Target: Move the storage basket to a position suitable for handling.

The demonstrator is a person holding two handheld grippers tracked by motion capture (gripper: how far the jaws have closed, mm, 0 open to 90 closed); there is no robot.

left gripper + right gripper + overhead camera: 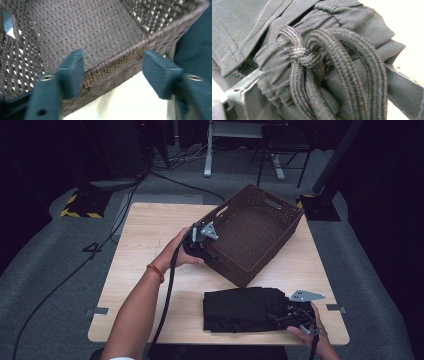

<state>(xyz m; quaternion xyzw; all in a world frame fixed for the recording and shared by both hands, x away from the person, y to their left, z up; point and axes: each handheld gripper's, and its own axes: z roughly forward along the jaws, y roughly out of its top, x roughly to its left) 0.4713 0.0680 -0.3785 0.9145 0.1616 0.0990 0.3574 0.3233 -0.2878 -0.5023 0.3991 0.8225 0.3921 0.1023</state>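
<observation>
The left hand-held gripper hangs released at the brown woven basket's near rim. Just beside the basket, the folded black garment lies on the surface, its drawstring end clenched in the right hand-held gripper.

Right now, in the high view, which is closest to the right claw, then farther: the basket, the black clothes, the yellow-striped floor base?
1. Black clothes: at the right claw, front of table.
2. Basket: table's far right side.
3. Yellow-striped floor base: beyond the table's far left corner.
</observation>
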